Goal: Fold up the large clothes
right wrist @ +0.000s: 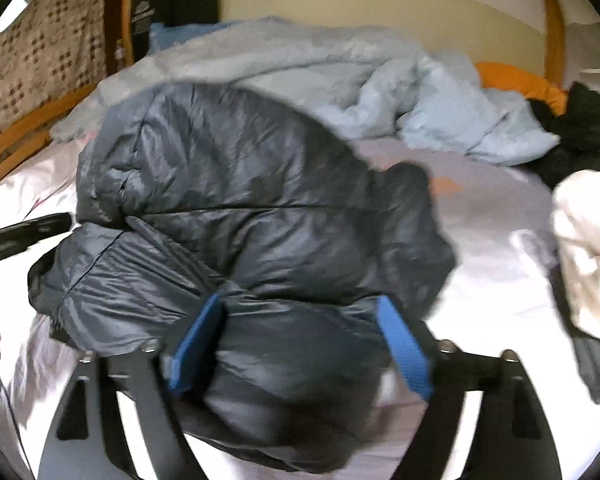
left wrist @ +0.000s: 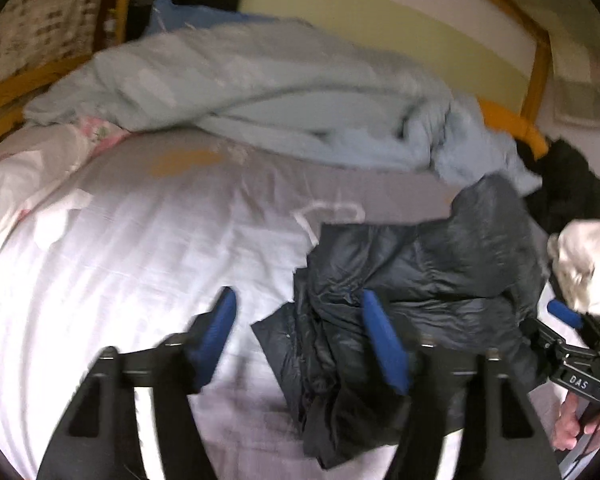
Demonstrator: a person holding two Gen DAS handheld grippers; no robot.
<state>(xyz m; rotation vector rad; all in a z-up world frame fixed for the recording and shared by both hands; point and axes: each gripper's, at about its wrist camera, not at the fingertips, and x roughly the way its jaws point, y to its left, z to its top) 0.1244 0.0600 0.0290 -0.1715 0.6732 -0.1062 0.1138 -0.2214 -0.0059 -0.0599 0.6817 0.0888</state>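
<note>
A dark grey puffy jacket (left wrist: 440,272) lies bunched on the white bed sheet (left wrist: 120,260), right of centre in the left wrist view. My left gripper (left wrist: 300,332) is open just above the sheet. Its right finger sits over the jacket's left edge and its left finger over bare sheet. In the right wrist view the jacket (right wrist: 240,200) fills the middle. My right gripper (right wrist: 300,346) stands wide open with the jacket's near bulk between its blue pads (right wrist: 196,344), and no clamp on the fabric shows. A hand holds the other gripper (right wrist: 20,232) at the left edge.
A crumpled light blue duvet (left wrist: 240,92) lies across the far side of the bed. On the right are a white garment (left wrist: 584,264), a black garment (left wrist: 572,184) and an orange pillow (left wrist: 512,124). A wooden bed frame (left wrist: 4,92) runs along the left.
</note>
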